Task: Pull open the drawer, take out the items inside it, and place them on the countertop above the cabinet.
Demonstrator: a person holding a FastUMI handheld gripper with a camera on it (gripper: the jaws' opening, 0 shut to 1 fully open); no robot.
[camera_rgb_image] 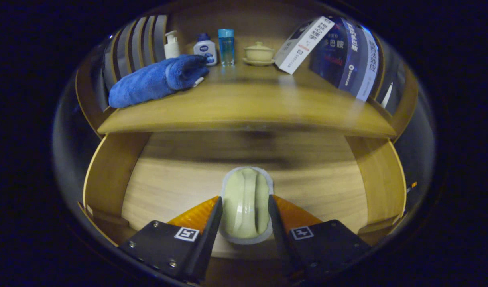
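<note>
Wooden cabinetry takes up the scene before us: we look down into an open drawer point(156, 191) with a pale wood-grain floor and curved side walls, and above it lies the countertop point(248, 111) of the cabinet.

We find the gripper point(244, 211) lowered into the drawer. Between its two fingers sits a pale green, glossy, rounded object point(246, 203), possibly a lid or small dish; we cannot tell which. It rests on a thin light-grey pad point(248, 239) that shows as a rim around it. The fingers stand at a narrow spread, each one close against a flank of the green object. They appear to touch it on both sides, though the picture does not let us confirm firm pressure. The object lies on the drawer floor, toward the front and roughly midway between the side walls.

On the countertop we record:
- a blue towel point(156, 79), rolled, toward the left;
- a white pump bottle point(172, 44) behind it;
- a white bottle with a blue cap point(205, 50);
- a clear blue bottle point(226, 46);
- a cream lidded cup on a saucer point(258, 53);
- a leaning box point(304, 44) and dark books point(347, 56) at the right.
</note>
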